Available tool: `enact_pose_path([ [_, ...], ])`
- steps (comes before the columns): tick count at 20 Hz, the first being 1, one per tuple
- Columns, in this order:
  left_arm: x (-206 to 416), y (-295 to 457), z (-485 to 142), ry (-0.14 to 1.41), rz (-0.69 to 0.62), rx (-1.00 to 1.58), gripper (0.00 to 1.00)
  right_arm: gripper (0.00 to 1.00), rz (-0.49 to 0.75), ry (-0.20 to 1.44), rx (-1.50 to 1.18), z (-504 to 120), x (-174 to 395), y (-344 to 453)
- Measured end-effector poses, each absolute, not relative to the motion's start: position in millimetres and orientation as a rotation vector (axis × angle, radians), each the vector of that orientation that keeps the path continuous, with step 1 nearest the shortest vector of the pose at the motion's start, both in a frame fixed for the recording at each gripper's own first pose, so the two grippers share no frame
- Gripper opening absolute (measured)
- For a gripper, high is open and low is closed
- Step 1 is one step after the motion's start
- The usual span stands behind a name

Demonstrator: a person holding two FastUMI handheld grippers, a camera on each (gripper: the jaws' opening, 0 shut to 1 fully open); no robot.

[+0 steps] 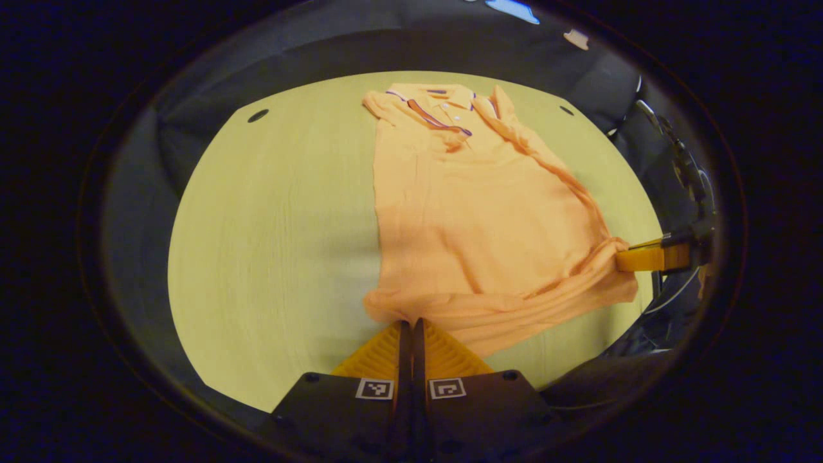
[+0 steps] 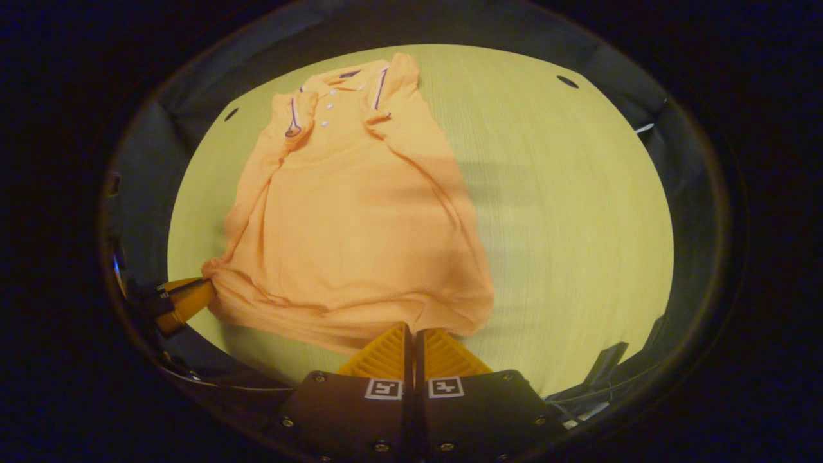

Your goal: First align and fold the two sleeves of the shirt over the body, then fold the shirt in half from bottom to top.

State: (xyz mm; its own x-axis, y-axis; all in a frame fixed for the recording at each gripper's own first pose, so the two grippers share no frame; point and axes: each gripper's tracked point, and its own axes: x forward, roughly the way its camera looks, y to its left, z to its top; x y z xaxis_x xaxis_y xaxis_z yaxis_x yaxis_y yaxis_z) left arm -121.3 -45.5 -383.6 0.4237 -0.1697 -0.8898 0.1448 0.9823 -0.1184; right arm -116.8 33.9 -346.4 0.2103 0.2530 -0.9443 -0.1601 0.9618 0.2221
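Shirt [image 1: 476,212] lies sleeves folded inward, hem bunched in both claws.

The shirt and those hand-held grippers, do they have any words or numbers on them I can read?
None can be read.
Shirt: no words or numbers, just dark stripes on the collar and small buttons.
Left hand-held gripper: two black-and-white square code markers, a pattern, not letters.
Right hand-held gripper: two similar square markers, no letters.
Table: plain, no writing.
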Motion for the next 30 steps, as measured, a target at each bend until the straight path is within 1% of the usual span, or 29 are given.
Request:
enact_pose_path([
  [6,-47,-39,-351,1.018,-0.194,-0.032,0.06,0.00,0.295,1.206,0.075,-313,-42,41],
  [14,75,-37,-307,0.885,-0.163,-0.126,0.06,0.00,0.283,1.031,0.096,-263,72,54],
  [16,103,-35,-297,0.861,-0.158,-0.133,0.06,0.00,0.277,0.992,0.114,-250,92,56],
  [20,155,-35,-286,0.807,-0.136,-0.170,0.06,0.00,0.250,0.911,0.161,-237,148,62],
  [23,189,-36,-286,0.772,-0.122,-0.173,0.06,0.00,0.227,0.873,0.201,-236,180,65],
  [30,273,-44,-287,0.668,-0.107,-0.210,0.06,0.00,0.157,0.786,0.325,-247,257,62],
])
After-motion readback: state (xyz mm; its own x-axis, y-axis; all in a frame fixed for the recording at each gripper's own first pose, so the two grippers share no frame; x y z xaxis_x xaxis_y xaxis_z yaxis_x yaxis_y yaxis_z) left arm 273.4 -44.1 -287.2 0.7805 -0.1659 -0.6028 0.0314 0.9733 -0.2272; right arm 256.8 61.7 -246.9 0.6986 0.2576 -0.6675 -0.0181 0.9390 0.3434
